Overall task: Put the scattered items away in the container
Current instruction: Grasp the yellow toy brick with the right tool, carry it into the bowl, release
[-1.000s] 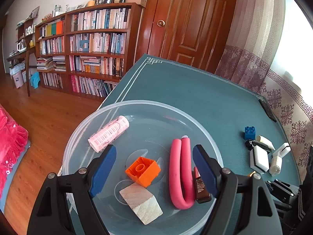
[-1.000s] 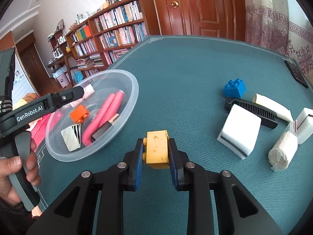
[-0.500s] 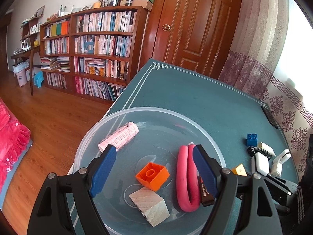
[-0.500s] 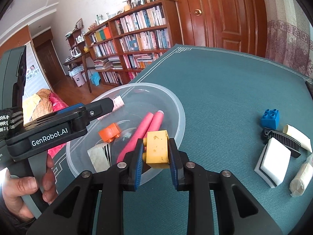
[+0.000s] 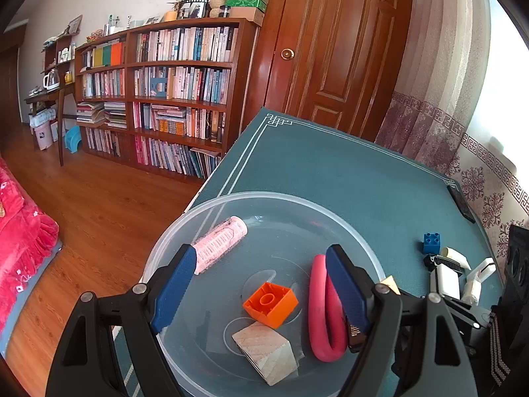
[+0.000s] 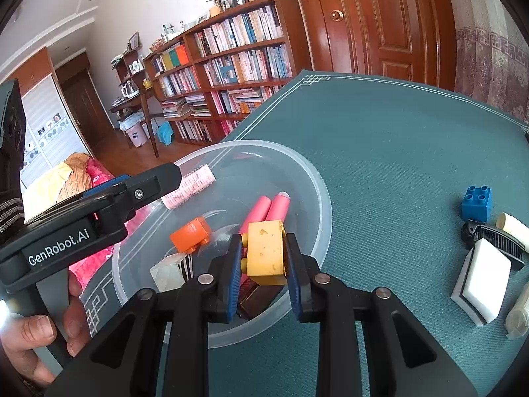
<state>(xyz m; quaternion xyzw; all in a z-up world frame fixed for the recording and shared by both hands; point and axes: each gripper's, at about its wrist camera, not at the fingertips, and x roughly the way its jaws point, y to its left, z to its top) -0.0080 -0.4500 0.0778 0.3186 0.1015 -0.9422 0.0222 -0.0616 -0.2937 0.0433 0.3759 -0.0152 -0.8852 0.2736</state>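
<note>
Yellow brick (image 6: pixel 266 248) pinched between the blue pads of the right gripper (image 6: pixel 263 266), held above the near rim of the clear bowl (image 6: pixel 322 211). Inside the bowl: orange brick (image 5: pixel 270 304), wood block (image 5: pixel 264 352), pink foam rod (image 5: pixel 325 314) bent double, pink roller (image 5: pixel 220 244) against the far-left wall, and a small dark tube (image 5: pixel 355 334) beside the rod. Left gripper (image 5: pixel 261 287) over the bowl with fingers spread wide, nothing between them; gripped by a hand (image 6: pixel 43 327) at the lower left of the right wrist view. Bowl set on a teal cloth (image 6: pixel 396 139) near the table's left edge. Still out on the cloth, well to the right of the bowl: blue brick (image 6: pixel 476 203), black comb (image 6: pixel 496 241) just below it, white sponge (image 6: pixel 482 284) touching the comb, a cream tube (image 6: pixel 514 226) behind the comb, and a pale roll (image 6: pixel 517 314) at the frame's edge. A corner of the yellow brick visible past the right finger in the left wrist view (image 5: pixel 390 283). Bookshelf (image 5: pixel 172 89) and wooden door (image 5: pixel 337 49) behind the table.
</note>
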